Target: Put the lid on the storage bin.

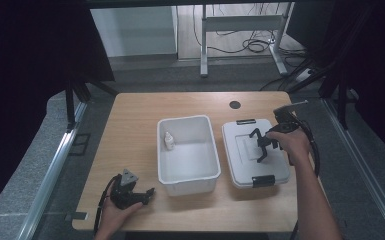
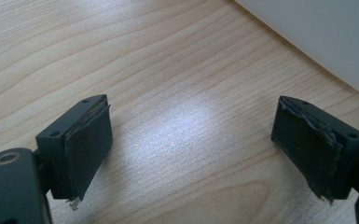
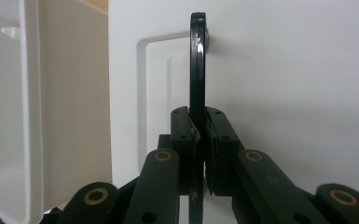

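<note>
Wooden table [image 1: 130,130], light grain, carries everything. Open white bin [image 1: 187,155] sits at centre, a small white bottle [image 1: 169,140] standing inside near its left wall. Just beside it, at three o'clock, lies the white lid [image 1: 250,150] with black latches at its twelve and six o'clock ends. Its thin black handle [image 3: 197,60] stands upright, clamped between the right gripper [image 3: 200,140] pads. Left gripper [image 2: 191,149] rests at seven o'clock of the bin, jaws wide apart over bare wood.
</note>
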`<state>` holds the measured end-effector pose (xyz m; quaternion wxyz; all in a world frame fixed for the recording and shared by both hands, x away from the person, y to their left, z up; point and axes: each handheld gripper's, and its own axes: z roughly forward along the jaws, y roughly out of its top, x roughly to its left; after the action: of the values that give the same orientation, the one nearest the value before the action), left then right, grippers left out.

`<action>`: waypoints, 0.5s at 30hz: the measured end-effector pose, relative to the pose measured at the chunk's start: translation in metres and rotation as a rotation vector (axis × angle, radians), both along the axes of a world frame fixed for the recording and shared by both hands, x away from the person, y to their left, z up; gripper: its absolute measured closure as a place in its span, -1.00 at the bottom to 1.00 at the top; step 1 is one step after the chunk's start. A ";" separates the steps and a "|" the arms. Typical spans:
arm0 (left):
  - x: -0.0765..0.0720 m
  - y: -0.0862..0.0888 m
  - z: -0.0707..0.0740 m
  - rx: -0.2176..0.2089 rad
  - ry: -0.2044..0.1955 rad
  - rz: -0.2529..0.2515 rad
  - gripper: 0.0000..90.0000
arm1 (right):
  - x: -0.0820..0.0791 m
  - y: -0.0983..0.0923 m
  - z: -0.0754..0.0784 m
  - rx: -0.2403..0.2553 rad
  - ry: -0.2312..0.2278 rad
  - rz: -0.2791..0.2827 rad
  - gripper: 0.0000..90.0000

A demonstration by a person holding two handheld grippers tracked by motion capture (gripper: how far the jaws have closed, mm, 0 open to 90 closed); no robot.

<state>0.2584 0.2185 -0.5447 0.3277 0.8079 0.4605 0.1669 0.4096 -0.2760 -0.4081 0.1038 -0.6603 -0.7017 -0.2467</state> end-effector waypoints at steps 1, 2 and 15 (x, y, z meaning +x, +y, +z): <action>0.000 0.000 0.000 0.000 0.000 0.000 -0.73 | 0.000 -0.001 0.001 0.001 -0.003 0.001 0.86; 0.000 0.000 0.000 0.000 0.000 0.000 -0.73 | -0.001 -0.002 0.003 0.003 -0.004 -0.006 0.86; 0.000 0.000 0.000 -0.001 -0.003 0.001 -0.73 | -0.010 -0.006 0.036 0.023 -0.040 0.011 0.86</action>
<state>0.2585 0.2184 -0.5448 0.3287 0.8071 0.4608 0.1680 0.3991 -0.2818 -0.3725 0.0987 -0.6502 -0.7043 -0.2673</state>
